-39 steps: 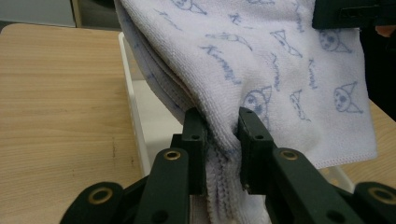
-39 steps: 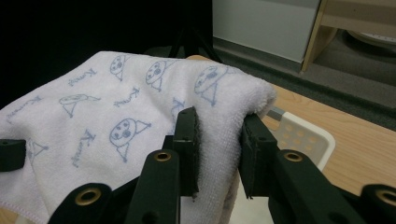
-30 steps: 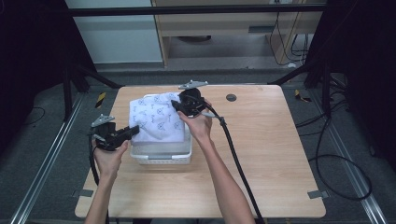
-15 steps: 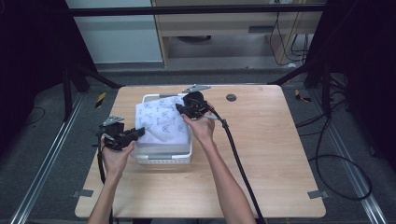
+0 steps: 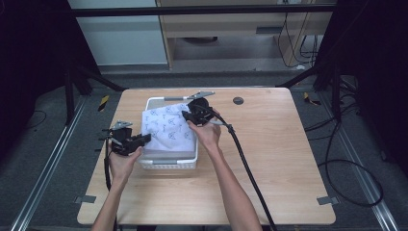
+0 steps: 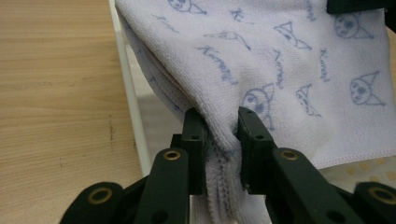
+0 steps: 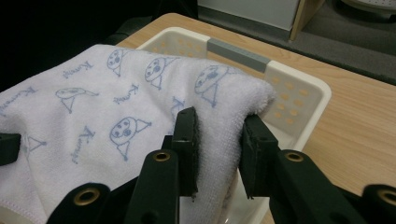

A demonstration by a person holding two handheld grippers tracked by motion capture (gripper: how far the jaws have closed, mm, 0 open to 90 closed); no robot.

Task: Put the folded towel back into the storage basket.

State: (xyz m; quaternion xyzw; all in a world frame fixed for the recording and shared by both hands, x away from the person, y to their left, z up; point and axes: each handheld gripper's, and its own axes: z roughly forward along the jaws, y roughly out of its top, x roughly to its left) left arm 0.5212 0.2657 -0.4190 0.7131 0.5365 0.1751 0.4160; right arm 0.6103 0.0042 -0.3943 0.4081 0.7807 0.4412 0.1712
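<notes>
Wooden and pale, one table (image 5: 288, 168) carries the whole scene, with dark floor and cables around it. Taking the basket as landmark: one white basket (image 5: 168, 161) sits on the table left of the middle, its long side running away from the person.

Nearest, two forearms come in from the bottom edge. One left gripper (image 5: 126, 140) sits just beside the basket's near left corner, its jaws pinching a bunched corner of the towel (image 6: 280, 70); in the left gripper view the folded hems hang down between the two black jaws, and the basket's white rim (image 6: 133, 107) runs just left of them. One cable trails from it along the left forearm.

One folded white towel with blue printed faces and lettering lies stretched over the top of the basket, covering most of its opening, held at two opposite corners.

Farther on, one right gripper (image 5: 195, 113) is at the basket's far right corner, its jaws pressed on the towel's thick folded edge (image 7: 219, 126). Beyond it the far wall of the basket shows one grey handle (image 7: 238, 53). One black cable runs from this gripper back across the table.

Beyond the basket, one small dark round spot (image 5: 237, 100) marks the table to the right.
</notes>
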